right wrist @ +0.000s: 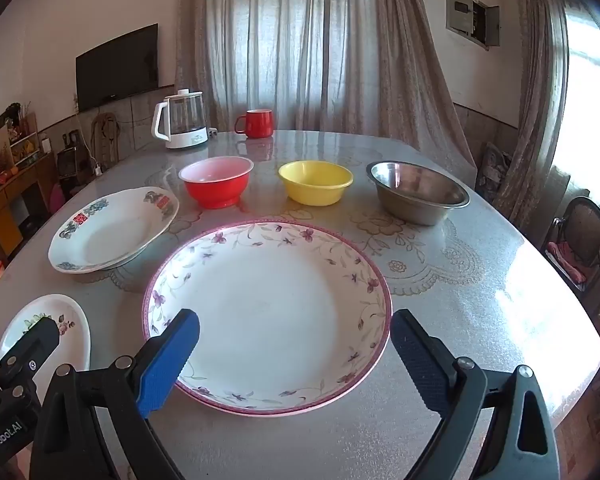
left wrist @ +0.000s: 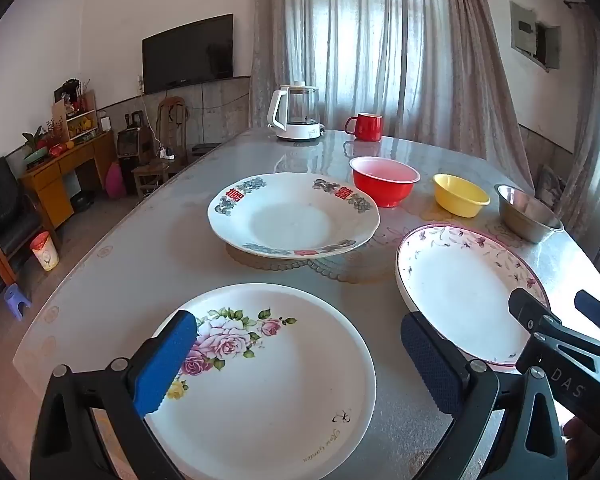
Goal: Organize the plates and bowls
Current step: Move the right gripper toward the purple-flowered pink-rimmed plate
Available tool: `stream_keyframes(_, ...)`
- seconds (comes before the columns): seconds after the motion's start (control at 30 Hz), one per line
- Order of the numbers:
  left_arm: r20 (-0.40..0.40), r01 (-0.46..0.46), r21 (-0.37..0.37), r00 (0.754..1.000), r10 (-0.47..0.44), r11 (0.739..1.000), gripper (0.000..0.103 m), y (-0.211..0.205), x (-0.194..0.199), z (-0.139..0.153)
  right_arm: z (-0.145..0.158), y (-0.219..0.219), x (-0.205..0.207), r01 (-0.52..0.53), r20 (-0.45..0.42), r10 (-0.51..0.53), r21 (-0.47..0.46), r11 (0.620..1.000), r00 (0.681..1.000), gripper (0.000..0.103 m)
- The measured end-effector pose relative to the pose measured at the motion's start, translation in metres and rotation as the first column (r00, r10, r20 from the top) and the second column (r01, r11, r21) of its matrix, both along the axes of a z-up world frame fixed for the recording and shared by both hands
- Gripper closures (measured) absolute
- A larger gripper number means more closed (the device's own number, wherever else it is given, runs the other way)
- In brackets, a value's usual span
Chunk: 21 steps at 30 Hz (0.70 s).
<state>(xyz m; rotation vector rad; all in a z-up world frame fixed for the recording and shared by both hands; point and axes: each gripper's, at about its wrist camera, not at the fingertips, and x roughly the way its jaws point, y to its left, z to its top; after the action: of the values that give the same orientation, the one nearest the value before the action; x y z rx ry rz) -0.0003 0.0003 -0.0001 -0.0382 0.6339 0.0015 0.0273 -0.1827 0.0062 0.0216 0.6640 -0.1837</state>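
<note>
A white plate with pink roses [left wrist: 268,380] lies at the near edge of the table, under my open left gripper [left wrist: 296,344], which holds nothing. Beside it, a purple-flowered plate with a pink rim [right wrist: 268,316] lies beneath my open right gripper [right wrist: 296,340], also with nothing between its fingers. Farther back sits a deep plate with red and blue marks [left wrist: 294,214]. Behind the plates a red bowl [right wrist: 217,181], a yellow bowl [right wrist: 315,182] and a steel bowl [right wrist: 418,192] stand in a row. In the right wrist view the rose plate [right wrist: 66,334] shows at the left.
A white electric kettle [left wrist: 296,114] and a red mug [left wrist: 366,127] stand at the far side of the grey table [left wrist: 148,248]. Chairs, a stool and a wooden cabinet stand off the table's left edge; another chair [right wrist: 580,236] is on the right.
</note>
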Motion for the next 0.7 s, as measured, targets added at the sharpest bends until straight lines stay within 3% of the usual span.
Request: stream_keyframes(0.7,-0.016,-0.004,0.014,1.000,0.005,1.000,0.000,0.0000,0.0048,-0.0017,0.0020,-0.0036,-0.0009,-0.027,0.014,0.026,0.082,0.996,1.000,0.005)
